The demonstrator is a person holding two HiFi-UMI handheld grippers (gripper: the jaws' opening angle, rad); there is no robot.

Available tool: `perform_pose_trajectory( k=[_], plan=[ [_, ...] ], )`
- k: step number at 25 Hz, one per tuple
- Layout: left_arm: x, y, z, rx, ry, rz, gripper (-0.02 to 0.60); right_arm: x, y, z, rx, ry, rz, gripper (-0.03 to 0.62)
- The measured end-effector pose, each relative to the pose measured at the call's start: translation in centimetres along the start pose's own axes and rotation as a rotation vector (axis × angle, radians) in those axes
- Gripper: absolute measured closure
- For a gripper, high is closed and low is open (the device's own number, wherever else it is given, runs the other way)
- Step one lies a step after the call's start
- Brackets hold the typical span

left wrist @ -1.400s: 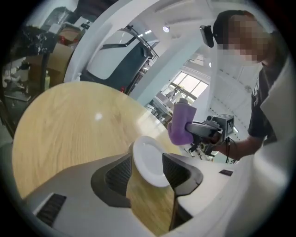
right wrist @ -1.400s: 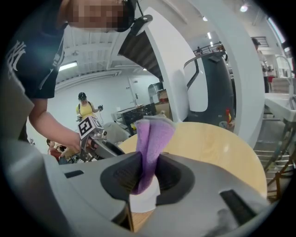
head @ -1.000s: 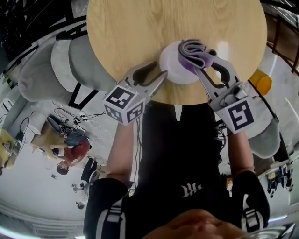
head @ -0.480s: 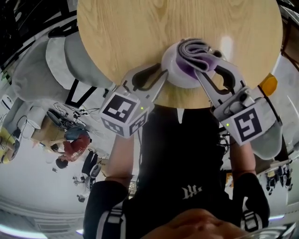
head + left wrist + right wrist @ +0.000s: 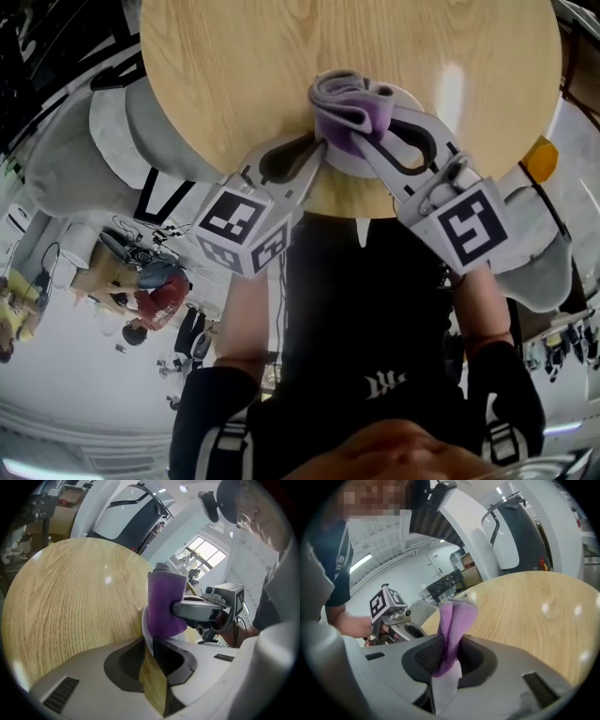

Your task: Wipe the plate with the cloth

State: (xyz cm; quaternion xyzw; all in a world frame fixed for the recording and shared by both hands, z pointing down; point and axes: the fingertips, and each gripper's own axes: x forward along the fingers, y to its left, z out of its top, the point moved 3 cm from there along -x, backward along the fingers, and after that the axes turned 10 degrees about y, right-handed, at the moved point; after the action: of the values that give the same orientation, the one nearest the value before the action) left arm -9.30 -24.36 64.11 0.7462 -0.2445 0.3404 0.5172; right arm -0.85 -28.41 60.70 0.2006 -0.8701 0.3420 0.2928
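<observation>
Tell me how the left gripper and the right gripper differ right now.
The left gripper has just been closing its jaws onto the rim of the plate; the right gripper clamps the purple cloth. The left gripper meets the plate at its edge; the right gripper reaches over it. Both angle toward the plate.

plate (image 5: 343, 161) on the table (image 5: 234, 75) near its front edge, cloth (image 5: 349, 111) on the plate's left part

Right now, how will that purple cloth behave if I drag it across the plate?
Probably floppy: the cloth bunches in loose folds where the right gripper pinches it. It looks thick and fuzzy, so it likely drags with friction rather than slipping. Seemingly light: the folds stand up on their own.
</observation>
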Motion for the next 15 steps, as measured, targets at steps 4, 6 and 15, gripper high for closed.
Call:
perform_pose_trajectory(
  k=[4, 6, 15],
  plan=[
    [-0.1, 0.1, 0.0, -0.017, -0.008, 0.010, 0.525, 0.6, -0.6, 0.1, -0.059, 0.066, -0.059, 0.513],
    [-0.1, 0.1, 0.1, -0.023, -0.020, 0.011, 0.529, 0.6, -0.9, 0.1, -0.091, 0.080, -0.076, 0.513],
    [-0.1, -0.1, 0.5, -0.007, -0.025, 0.035, 0.534, -2.1, -2.7, -1.0, -0.052, 0.097, -0.147, 0.513]
  ],
)
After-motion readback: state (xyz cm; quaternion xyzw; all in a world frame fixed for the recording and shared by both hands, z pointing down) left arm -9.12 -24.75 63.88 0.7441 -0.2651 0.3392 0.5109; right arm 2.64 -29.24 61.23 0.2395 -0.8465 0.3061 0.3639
